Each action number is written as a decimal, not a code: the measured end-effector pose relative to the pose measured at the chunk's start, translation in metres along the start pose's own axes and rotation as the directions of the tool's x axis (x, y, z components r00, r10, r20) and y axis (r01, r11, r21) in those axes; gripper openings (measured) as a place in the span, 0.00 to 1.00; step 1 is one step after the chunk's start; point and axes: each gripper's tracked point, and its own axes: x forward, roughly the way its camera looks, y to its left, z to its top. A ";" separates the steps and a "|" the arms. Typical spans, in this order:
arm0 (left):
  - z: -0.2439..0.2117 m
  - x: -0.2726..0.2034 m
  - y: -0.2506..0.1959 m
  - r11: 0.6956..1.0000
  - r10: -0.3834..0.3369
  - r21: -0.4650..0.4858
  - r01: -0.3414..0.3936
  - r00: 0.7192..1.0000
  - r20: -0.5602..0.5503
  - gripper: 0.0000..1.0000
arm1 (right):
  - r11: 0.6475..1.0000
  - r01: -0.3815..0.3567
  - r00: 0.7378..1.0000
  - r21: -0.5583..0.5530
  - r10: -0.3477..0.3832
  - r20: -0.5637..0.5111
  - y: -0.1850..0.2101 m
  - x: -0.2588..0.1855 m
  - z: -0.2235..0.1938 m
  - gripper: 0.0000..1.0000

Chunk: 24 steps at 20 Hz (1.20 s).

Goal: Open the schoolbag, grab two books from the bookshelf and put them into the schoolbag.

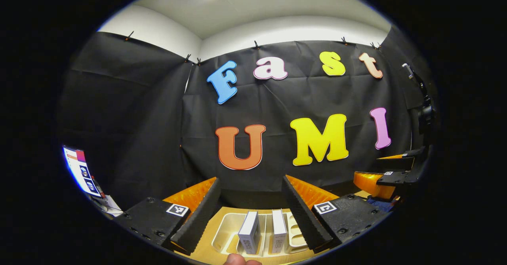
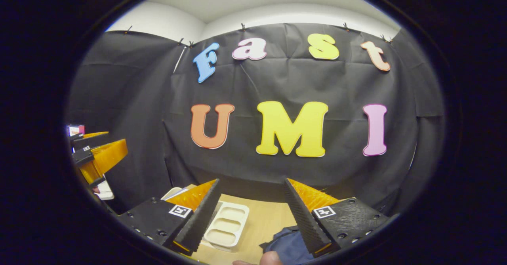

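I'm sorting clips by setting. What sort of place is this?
Probably a staged recording booth, not a home: black cloth wall pinned up, a plain wooden table with a cream bookshelf tray holding two books, and a blue schoolbag.

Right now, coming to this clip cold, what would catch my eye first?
In the left gripper view, two white books stand upright in a cream slotted bookshelf on the wooden table, framed between the open fingers of the left gripper. In the right gripper view, the dark blue schoolbag lies low on the table beside that bookshelf, in front of the open right gripper.
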 end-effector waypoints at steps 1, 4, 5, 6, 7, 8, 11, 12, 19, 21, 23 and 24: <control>0.001 -0.001 -0.001 1.000 -0.008 0.002 0.008 1.000 -0.002 0.99 | 1.000 0.003 1.000 0.005 -0.003 -0.003 0.000 0.000 0.000 0.95; 0.003 0.002 -0.004 1.000 -0.015 0.009 0.015 1.000 -0.004 0.98 | 1.000 0.009 1.000 0.014 -0.009 -0.014 -0.003 0.001 -0.001 0.93; 0.003 0.003 -0.006 1.000 -0.018 0.003 0.018 1.000 -0.006 0.98 | 1.000 0.011 1.000 0.011 -0.011 -0.017 -0.003 0.000 0.000 0.95; 0.002 0.004 -0.007 1.000 -0.021 -0.001 0.021 1.000 -0.009 0.99 | 1.000 0.013 1.000 0.008 -0.013 -0.020 -0.005 -0.001 -0.001 0.98; 0.001 0.005 -0.009 1.000 -0.029 -0.007 0.029 1.000 -0.012 0.99 | 1.000 0.016 1.000 0.006 -0.016 -0.026 -0.005 -0.002 -0.003 0.98; 0.000 0.006 -0.011 0.999 -0.039 -0.008 0.039 0.999 -0.017 0.99 | 1.000 0.016 0.999 0.005 -0.016 -0.035 -0.005 -0.002 -0.005 0.98; -0.007 0.006 -0.007 0.998 -0.058 0.004 0.058 0.998 -0.031 0.99 | 1.000 0.010 0.998 -0.017 -0.012 -0.068 -0.001 -0.005 -0.012 0.98; -0.011 0.005 -0.005 0.998 -0.063 0.000 0.063 0.997 -0.041 0.99 | 1.000 0.006 0.997 -0.028 -0.008 -0.078 0.001 -0.007 -0.014 0.98; -0.020 -0.006 0.004 0.997 -0.074 -0.023 0.073 0.995 -0.069 0.99 | 0.998 -0.002 0.992 -0.069 -0.006 -0.125 0.011 -0.020 -0.029 0.95; -0.021 -0.012 0.002 0.996 -0.087 -0.022 0.086 0.994 -0.065 0.99 | 0.997 0.005 0.986 -0.077 -0.018 -0.168 0.009 -0.021 -0.044 0.95; -0.022 -0.016 0.001 0.995 -0.095 -0.017 0.094 0.994 -0.058 0.99 | 0.995 0.020 0.968 -0.096 -0.044 -0.248 0.003 -0.023 -0.069 0.98; -0.022 -0.016 -0.001 0.995 -0.095 -0.018 0.095 0.994 -0.059 0.99 | 0.994 0.026 0.954 -0.105 -0.056 -0.295 0.000 -0.023 -0.085 0.95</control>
